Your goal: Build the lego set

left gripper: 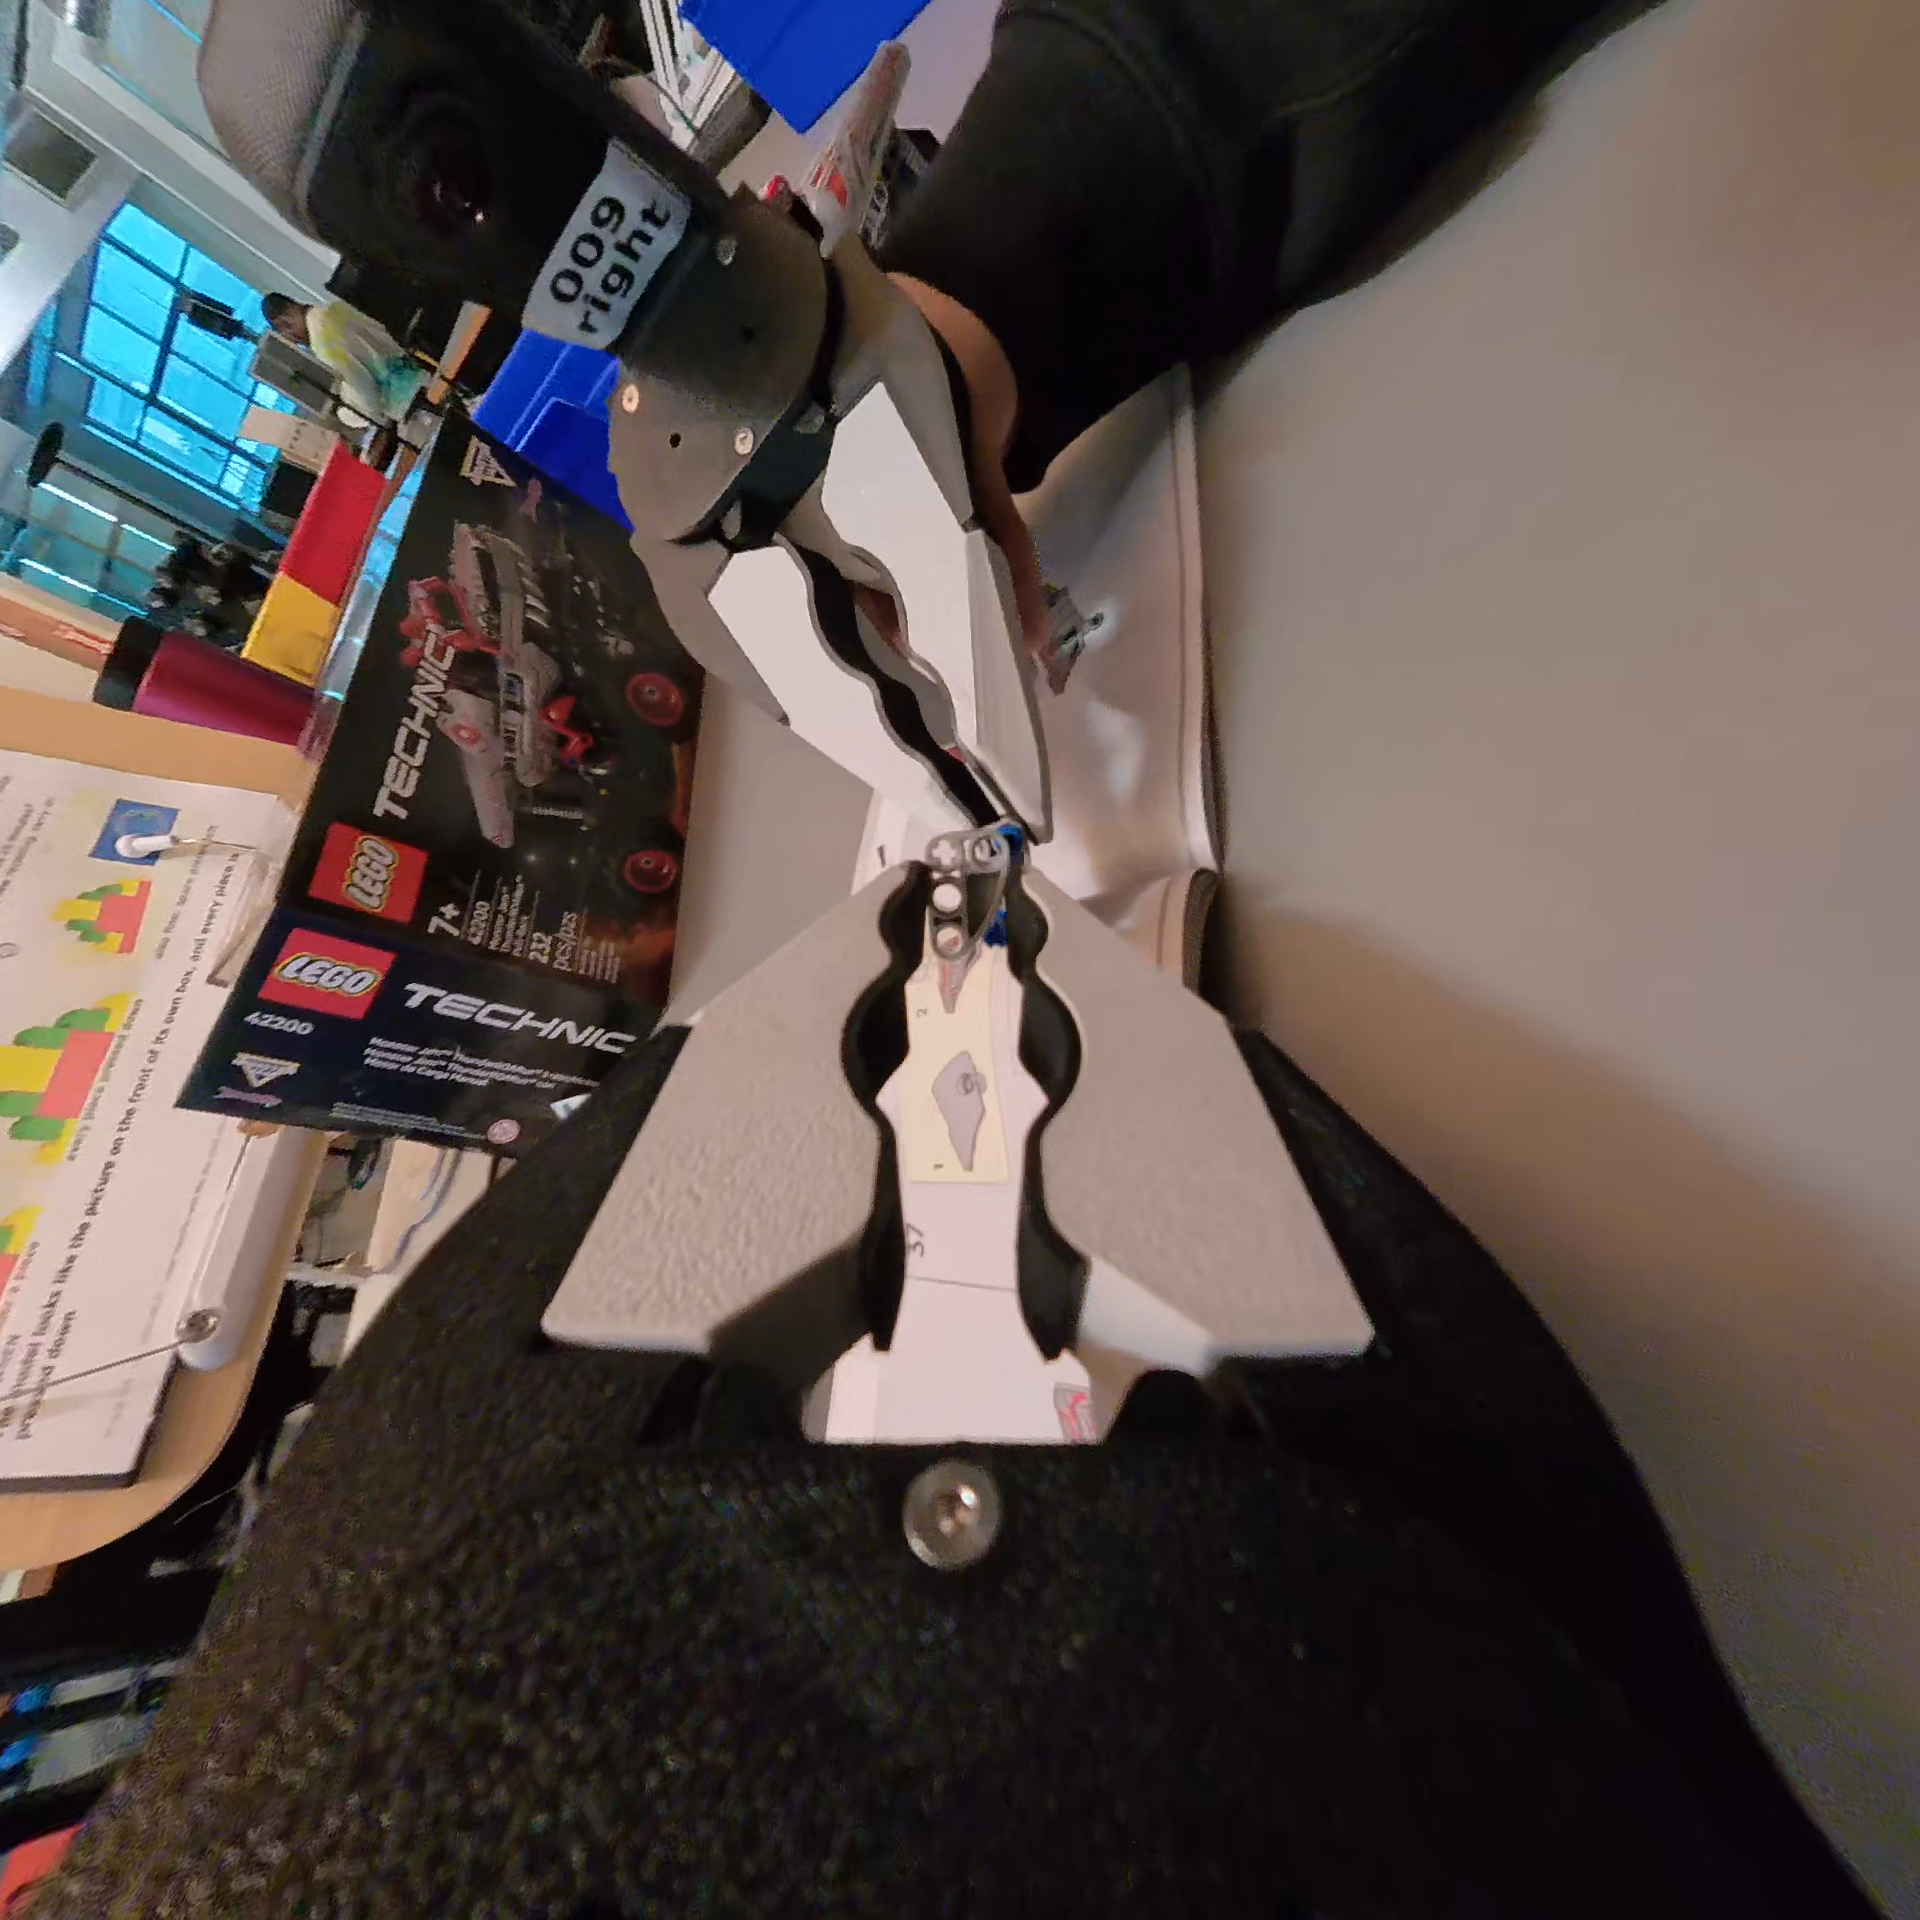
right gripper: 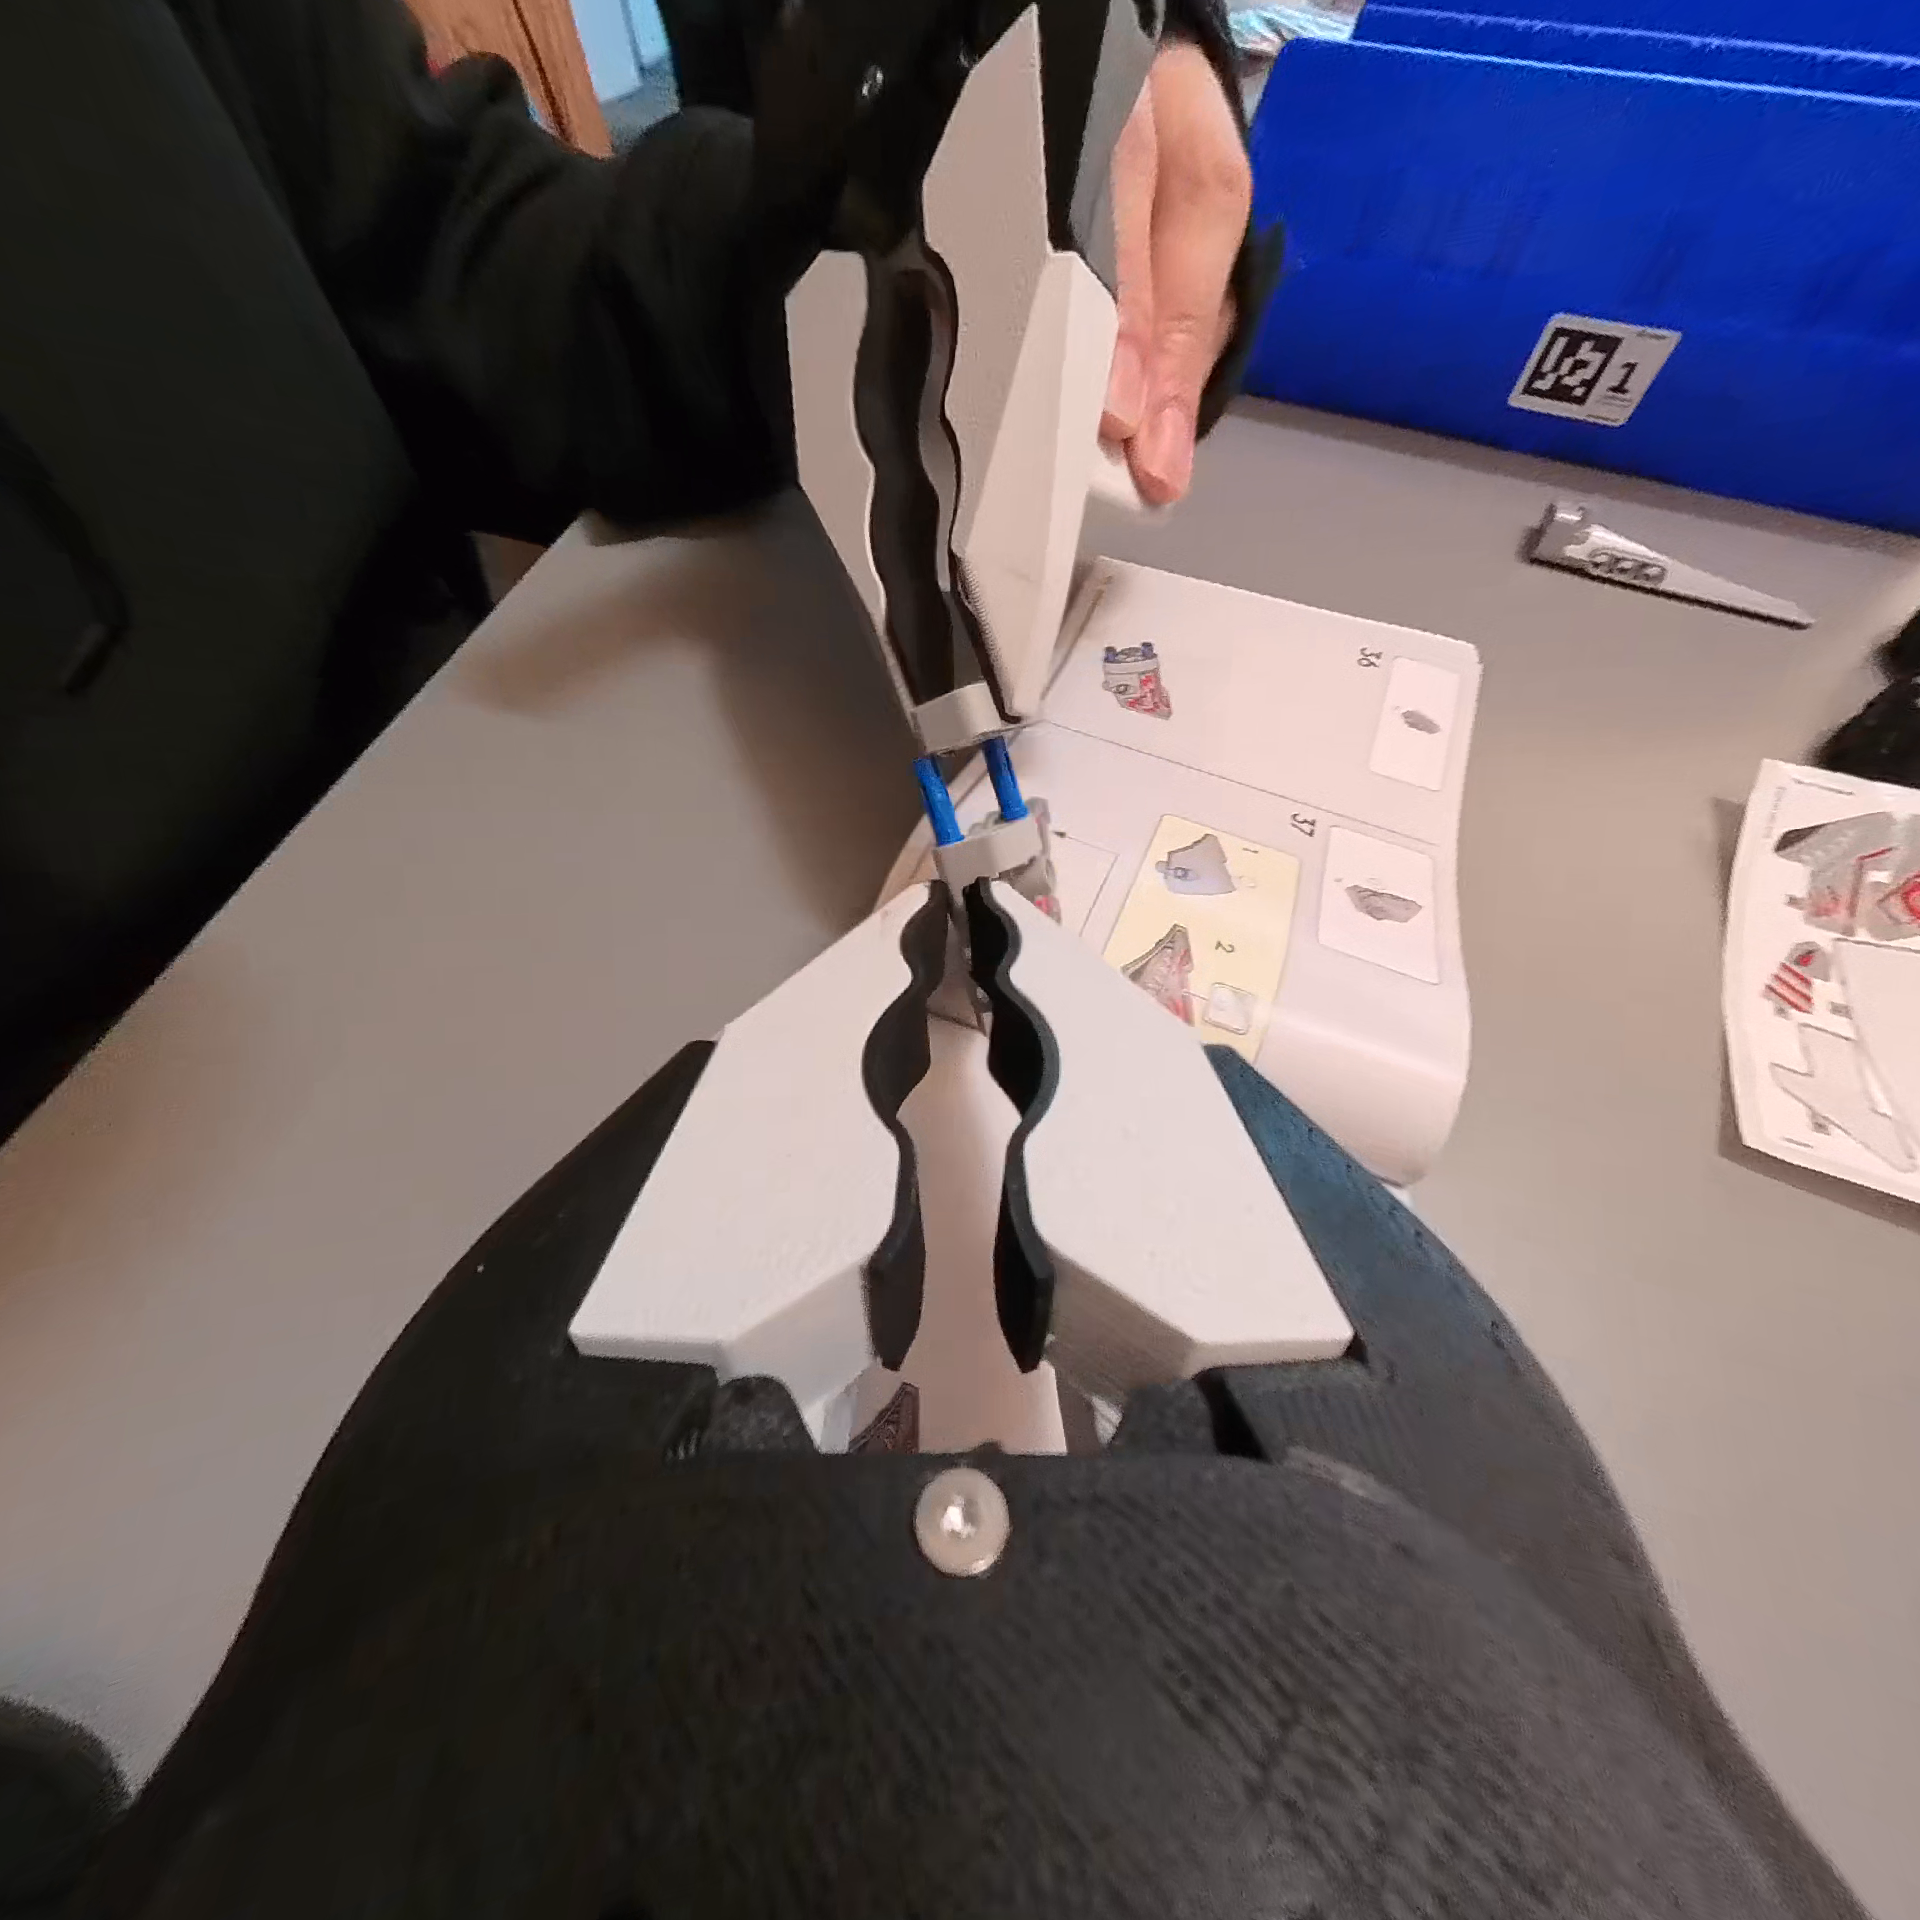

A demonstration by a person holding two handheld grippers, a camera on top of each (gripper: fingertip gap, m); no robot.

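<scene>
My left gripper (left gripper: pixel 961 883) is shut on a small grey Technic piece (left gripper: pixel 954 904) with holes. My right gripper (right gripper: pixel 961 888) is shut on a second small grey piece (right gripper: pixel 982 847). Two blue pins (right gripper: pixel 925 795) span the short gap between this piece and the left gripper's grey piece (right gripper: pixel 956 717). The two grippers meet tip to tip above the open instruction booklet (right gripper: pixel 1247 831). In the left wrist view the right gripper (left gripper: pixel 1003 816) comes in from the upper left. In the right wrist view the left gripper (right gripper: pixel 961 712) hangs down from above, held by a hand (right gripper: pixel 1174 312).
A grey wedge panel (right gripper: pixel 1662 571) lies on the grey table (right gripper: pixel 416 935) at the back right, in front of a blue bin (right gripper: pixel 1558 260). A sticker sheet (right gripper: pixel 1829 987) lies at the right. The set's box (left gripper: pixel 499 831) stands beside the booklet. A dark sleeve (right gripper: pixel 468 312) is at the left. The tips of both grippers are at nearly the same place.
</scene>
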